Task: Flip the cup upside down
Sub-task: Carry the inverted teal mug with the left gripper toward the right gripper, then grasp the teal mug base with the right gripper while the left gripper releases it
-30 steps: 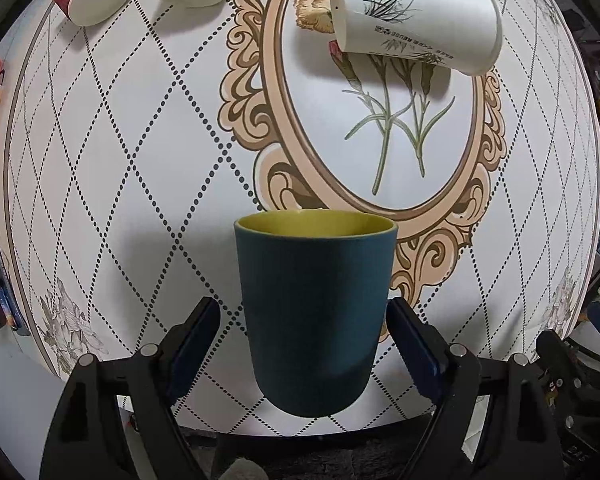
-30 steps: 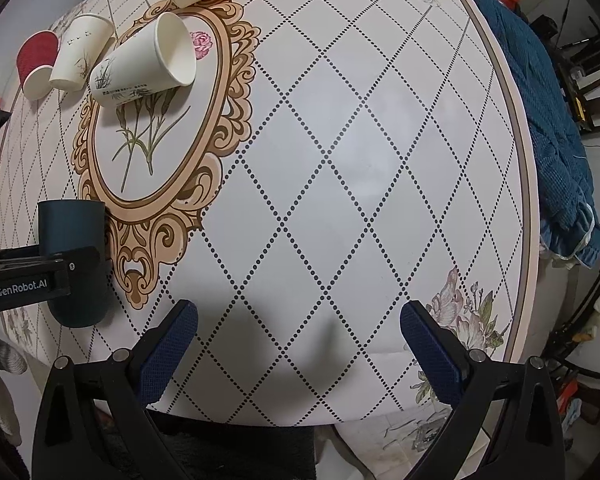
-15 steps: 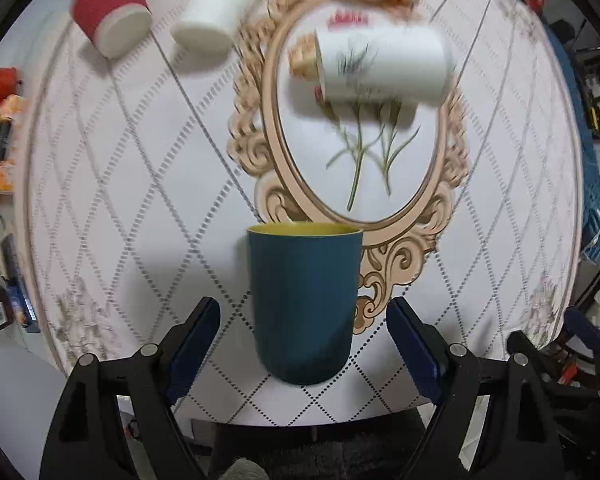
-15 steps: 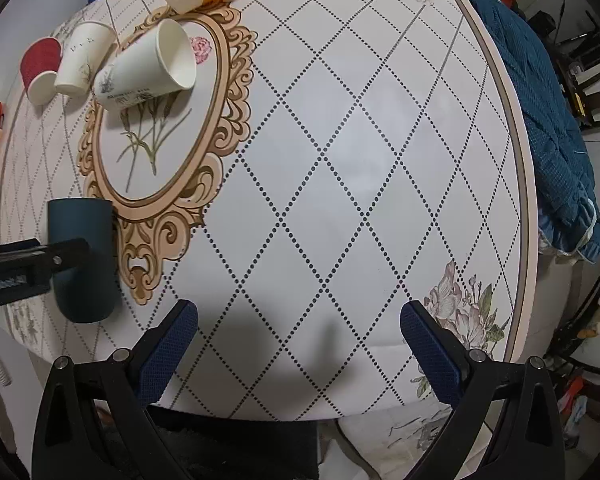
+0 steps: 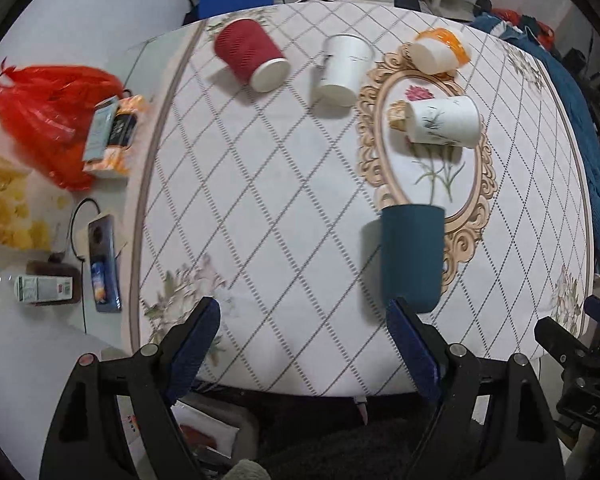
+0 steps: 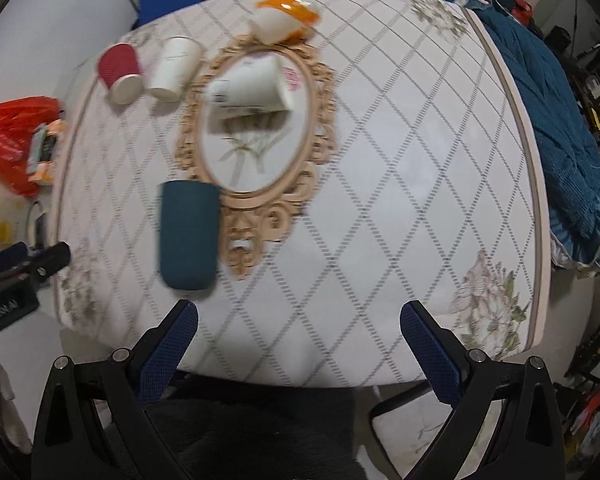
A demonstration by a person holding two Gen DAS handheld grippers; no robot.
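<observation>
A dark teal cup [image 5: 412,256] stands upright on the patterned table, at the lower edge of the oval ornament; it also shows in the right wrist view [image 6: 188,236]. My left gripper [image 5: 304,340] is open and empty, pulled back off the table's near edge, with the cup just beyond its right finger [image 5: 410,344]. My right gripper [image 6: 298,340] is open and empty, back from the near edge, with the cup ahead to its left.
A red cup [image 5: 250,56], a white cup [image 5: 344,68], an orange-and-white cup [image 5: 440,50] and a flower-printed cup [image 5: 444,122] lie on the far part of the table [image 5: 260,200]. A red bag [image 5: 48,120] and clutter lie on the floor at left. A blue quilt [image 6: 560,120] hangs at right.
Both grippers have drawn back and up from the table, so more of it shows. The left gripper no longer straddles the teal cup, which now lies to its right.
</observation>
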